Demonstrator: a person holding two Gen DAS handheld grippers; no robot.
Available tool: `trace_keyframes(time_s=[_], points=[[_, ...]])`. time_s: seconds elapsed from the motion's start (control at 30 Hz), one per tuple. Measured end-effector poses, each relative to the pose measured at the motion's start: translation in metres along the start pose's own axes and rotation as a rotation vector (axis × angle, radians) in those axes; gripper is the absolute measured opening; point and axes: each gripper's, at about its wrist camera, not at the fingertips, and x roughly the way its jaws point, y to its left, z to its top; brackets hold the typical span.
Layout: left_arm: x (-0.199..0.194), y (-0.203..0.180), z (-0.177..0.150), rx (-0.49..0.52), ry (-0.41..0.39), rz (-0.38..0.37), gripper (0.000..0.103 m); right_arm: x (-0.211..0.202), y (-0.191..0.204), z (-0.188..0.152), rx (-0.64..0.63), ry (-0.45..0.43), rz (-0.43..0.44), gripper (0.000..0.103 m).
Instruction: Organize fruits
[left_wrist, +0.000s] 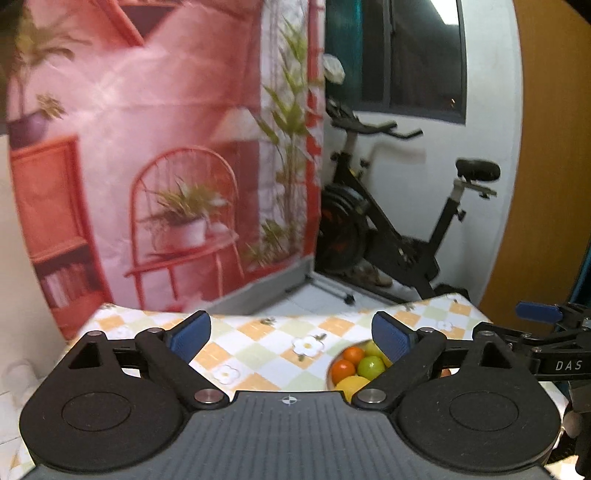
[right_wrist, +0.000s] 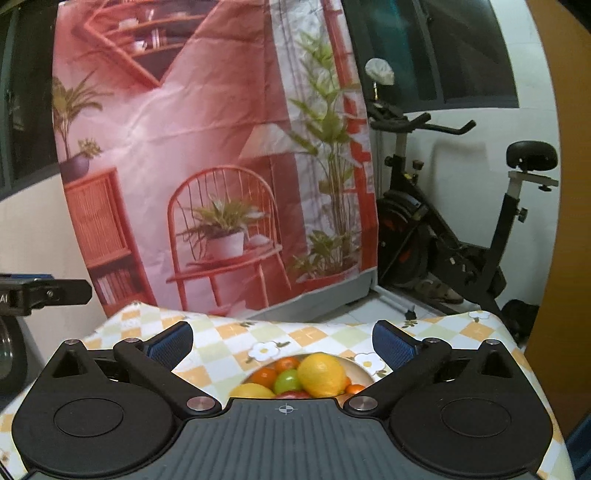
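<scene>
A bowl (right_wrist: 364, 371) of fruit sits on the checked tablecloth (right_wrist: 236, 339). It holds a large yellow lemon (right_wrist: 321, 373), a green lime (right_wrist: 287, 381), small oranges (right_wrist: 264, 376) and another yellow fruit (right_wrist: 251, 390). In the left wrist view the bowl of fruit (left_wrist: 360, 365) lies low right, partly behind my right finger. My left gripper (left_wrist: 291, 332) is open and empty above the table. My right gripper (right_wrist: 282, 343) is open and empty, just above and behind the bowl. The right gripper also shows at the left wrist view's right edge (left_wrist: 543, 314).
A pink printed backdrop (right_wrist: 207, 155) hangs behind the table. An exercise bike (right_wrist: 461, 236) stands at the back right by a white wall. The table's far edge (left_wrist: 280, 315) is close ahead. A wooden door (left_wrist: 546, 184) is on the right.
</scene>
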Motion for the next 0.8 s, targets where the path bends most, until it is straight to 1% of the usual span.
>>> trace_keyframes(time_s=[0.1,0.17,0.3,0.4,0.53,0.63,0.8], points=[[-0.018,0.005,0.002,-0.028,-0.004,0.005,0.096,-0.018,0.014,0.003,-0.002,-0.002,-0.003,0.103],[-0.029,0.008,0.001,-0.036,-0.013,0.023,0.096,-0.027,0.024,0.005,-0.006,0.008,-0.009,0.103],[-0.044,0.007,-0.003,-0.006,-0.025,0.074,0.096,-0.042,0.036,0.007,-0.002,0.021,-0.033,0.103],[-0.050,0.008,-0.004,0.003,-0.011,0.095,0.096,-0.049,0.042,0.010,0.001,0.032,-0.038,0.103],[-0.057,0.014,-0.006,-0.016,-0.015,0.098,0.096,-0.058,0.049,0.011,-0.018,0.036,-0.036,0.103],[-0.057,0.017,-0.006,-0.035,-0.017,0.096,0.096,-0.059,0.048,0.009,-0.004,0.041,-0.036,0.103],[-0.062,0.014,-0.007,-0.021,-0.040,0.104,0.096,-0.059,0.045,0.006,0.008,0.046,-0.045,0.103]])
